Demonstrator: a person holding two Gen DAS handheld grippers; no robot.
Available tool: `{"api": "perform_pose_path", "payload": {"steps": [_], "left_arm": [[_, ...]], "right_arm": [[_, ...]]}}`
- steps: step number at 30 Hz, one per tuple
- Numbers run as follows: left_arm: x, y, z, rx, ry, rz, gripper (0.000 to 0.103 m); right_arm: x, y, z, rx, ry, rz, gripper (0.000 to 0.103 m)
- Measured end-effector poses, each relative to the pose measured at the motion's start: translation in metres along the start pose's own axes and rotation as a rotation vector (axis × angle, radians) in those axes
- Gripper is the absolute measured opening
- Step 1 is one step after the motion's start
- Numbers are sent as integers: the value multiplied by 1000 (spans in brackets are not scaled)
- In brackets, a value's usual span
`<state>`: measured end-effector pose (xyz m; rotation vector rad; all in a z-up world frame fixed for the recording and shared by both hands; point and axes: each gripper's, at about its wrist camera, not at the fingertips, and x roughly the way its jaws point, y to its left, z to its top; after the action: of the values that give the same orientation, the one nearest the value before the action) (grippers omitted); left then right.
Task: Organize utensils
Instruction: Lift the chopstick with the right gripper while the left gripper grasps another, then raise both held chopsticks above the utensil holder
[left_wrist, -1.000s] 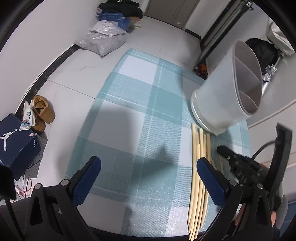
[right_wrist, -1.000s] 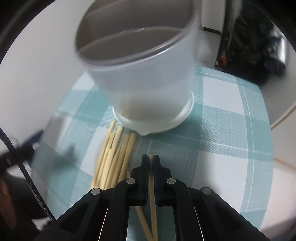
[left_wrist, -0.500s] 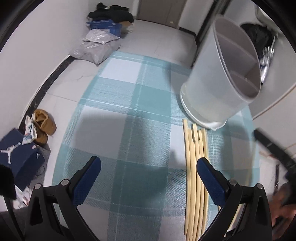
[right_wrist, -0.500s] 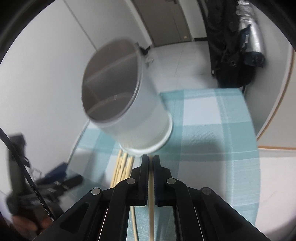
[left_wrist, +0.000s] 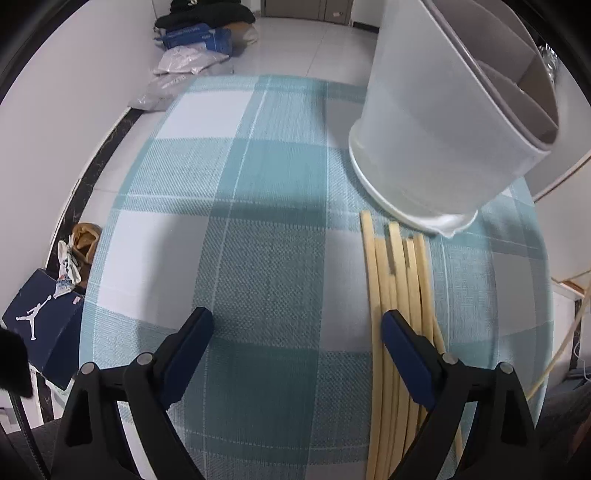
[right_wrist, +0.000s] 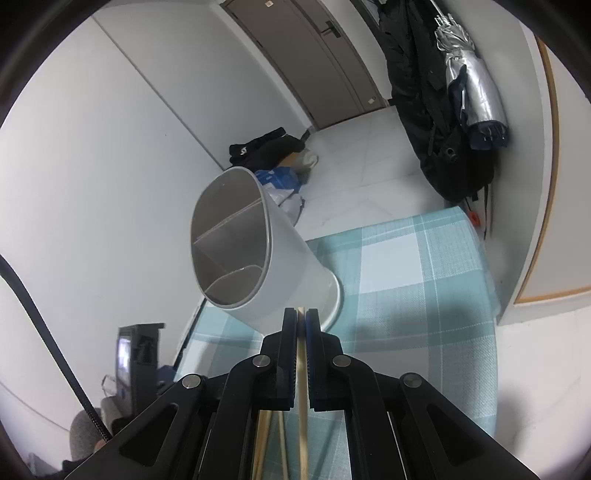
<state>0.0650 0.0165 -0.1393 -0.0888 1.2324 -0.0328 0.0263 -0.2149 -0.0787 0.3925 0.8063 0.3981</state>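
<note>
The right gripper (right_wrist: 301, 325) is clenched on one chopstick (right_wrist: 303, 373), whose long axis runs back along the jaws. The divided holder (right_wrist: 255, 254) stands just ahead and left of them, its compartments seemingly empty. The left gripper (left_wrist: 297, 332) has just been closing yet grasps nothing; the remaining chopsticks (left_wrist: 397, 295) lie lengthwise by its right finger.

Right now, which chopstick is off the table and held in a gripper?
The chopstick clamped in the right gripper; the other chopsticks lie bundled on the tablecloth before the holder.
</note>
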Motion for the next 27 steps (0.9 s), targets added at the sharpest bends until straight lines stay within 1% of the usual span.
{"api": "perform_pose_path", "payload": {"steps": [7,9,10,13,17,19,20,21,22,23,24,25,26,27], "left_arm": [[3,-2,1,23,-10,34,91],[5,-7,3,43,-7,56,86],[4,-9,5,48,-13,58,82],[5,-14,11,61,-6,50,80],[3,-18,19,34,-31,-8,75],[7,-22,24,41,-39,0,66],[7,-22,25,37,-56,8,58],[8,-24,26,41,-64,33,54],[7,-25,26,45,-73,40,45],[5,-23,24,39,-81,30,34],[3,-20,22,26,-89,31,28],[2,-18,20,15,-91,28,16],[1,-15,19,-3,-86,8,6],[2,-10,22,-23,-77,-17,4]], "right_arm": [[0,0,2,-4,5,16,4],[-1,1,3,-2,2,18,4],[-2,1,4,-4,-2,18,4],[-2,2,5,-8,-10,13,4],[-2,0,5,-7,-10,10,4],[-1,0,6,-9,-10,9,4],[-1,-1,6,-9,-11,10,4],[-2,-1,5,-10,-12,8,4],[-2,-1,5,-12,-13,7,4],[-2,0,5,-13,-12,6,4],[-3,0,4,-18,-12,5,4],[-3,1,4,-23,-13,3,4],[-4,2,4,-28,-15,0,4],[-4,3,4,-31,-16,0,4]]}}
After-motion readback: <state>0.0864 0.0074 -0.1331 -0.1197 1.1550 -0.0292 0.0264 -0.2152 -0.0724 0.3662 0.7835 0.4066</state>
